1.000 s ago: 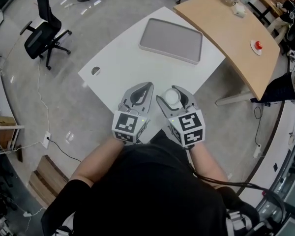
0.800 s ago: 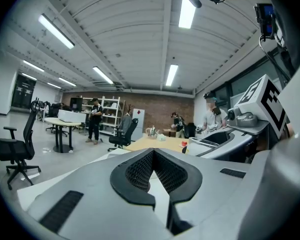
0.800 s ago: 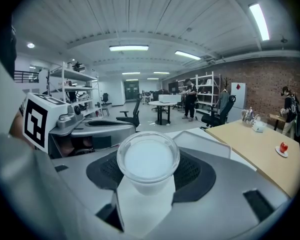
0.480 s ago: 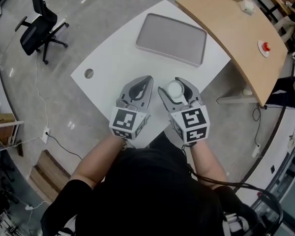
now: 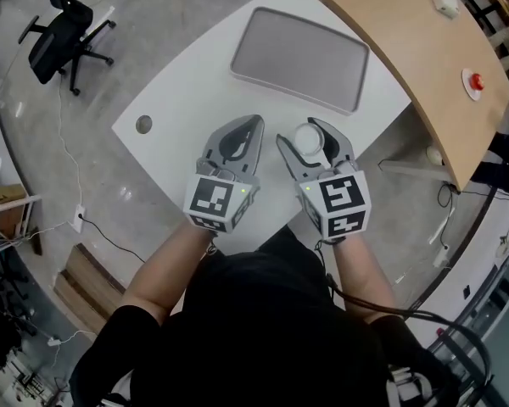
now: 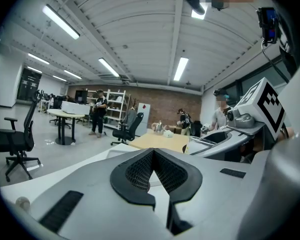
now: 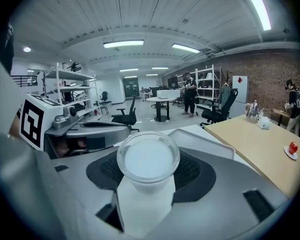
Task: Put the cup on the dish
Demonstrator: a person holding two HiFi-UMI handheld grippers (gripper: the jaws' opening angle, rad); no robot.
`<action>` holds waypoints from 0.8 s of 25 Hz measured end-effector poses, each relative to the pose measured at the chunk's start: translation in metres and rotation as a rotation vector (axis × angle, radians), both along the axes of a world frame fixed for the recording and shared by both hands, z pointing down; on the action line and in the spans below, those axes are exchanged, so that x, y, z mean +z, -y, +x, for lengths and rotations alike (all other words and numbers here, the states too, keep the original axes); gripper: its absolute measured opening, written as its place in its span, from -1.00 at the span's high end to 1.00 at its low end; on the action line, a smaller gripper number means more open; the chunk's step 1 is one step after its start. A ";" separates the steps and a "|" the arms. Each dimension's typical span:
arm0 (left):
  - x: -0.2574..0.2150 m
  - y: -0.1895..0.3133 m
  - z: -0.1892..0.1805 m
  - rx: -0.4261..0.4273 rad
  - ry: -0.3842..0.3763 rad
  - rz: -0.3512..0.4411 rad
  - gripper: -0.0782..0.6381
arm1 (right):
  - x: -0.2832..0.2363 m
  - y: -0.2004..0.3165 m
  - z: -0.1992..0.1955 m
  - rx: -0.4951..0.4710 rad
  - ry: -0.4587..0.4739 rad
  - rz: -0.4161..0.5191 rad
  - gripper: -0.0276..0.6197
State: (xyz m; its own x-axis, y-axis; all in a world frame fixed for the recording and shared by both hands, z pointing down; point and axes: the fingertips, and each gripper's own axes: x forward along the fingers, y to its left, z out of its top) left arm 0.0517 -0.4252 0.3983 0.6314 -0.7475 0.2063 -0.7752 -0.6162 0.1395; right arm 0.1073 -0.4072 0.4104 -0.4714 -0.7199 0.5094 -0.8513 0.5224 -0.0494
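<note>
A small white cup [image 5: 308,139] sits upright between the jaws of my right gripper [image 5: 305,134], which is shut on it above the near part of the white table [image 5: 187,100]. In the right gripper view the cup [image 7: 148,160] fills the middle, held by my right gripper [image 7: 148,151]. The dish, a flat grey rectangular tray [image 5: 301,47], lies farther back on the table with nothing on it; its rim [image 7: 210,141] shows just behind the cup. My left gripper [image 5: 248,127] hovers beside the right one; its jaws [image 6: 153,153] meet with nothing between them.
A curved wooden table [image 5: 407,41] adjoins at the right and carries a red thing on a small plate [image 5: 473,81]. A cable hole [image 5: 143,125] marks the white table's left corner. A black office chair [image 5: 55,36] stands on the floor at the left. People stand far off.
The head view has shifted, so table and tray sit slightly higher in the picture. Both grippers keep their poses side by side; the right one still holds the cup.
</note>
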 end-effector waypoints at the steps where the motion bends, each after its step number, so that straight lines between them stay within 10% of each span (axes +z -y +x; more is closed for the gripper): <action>1: 0.002 0.007 0.002 -0.002 0.001 0.002 0.76 | 0.003 0.007 0.002 0.001 -0.001 -0.001 0.14; 20: 0.060 0.137 0.014 -0.042 0.023 0.002 0.76 | 0.055 0.126 0.025 0.034 0.006 -0.005 0.15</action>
State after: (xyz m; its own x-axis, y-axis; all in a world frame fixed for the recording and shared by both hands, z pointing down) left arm 0.0662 -0.5622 0.4584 0.5945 -0.7737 0.2190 -0.8034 -0.5831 0.1207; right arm 0.1319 -0.5329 0.4651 -0.4499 -0.7329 0.5104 -0.8682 0.4928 -0.0577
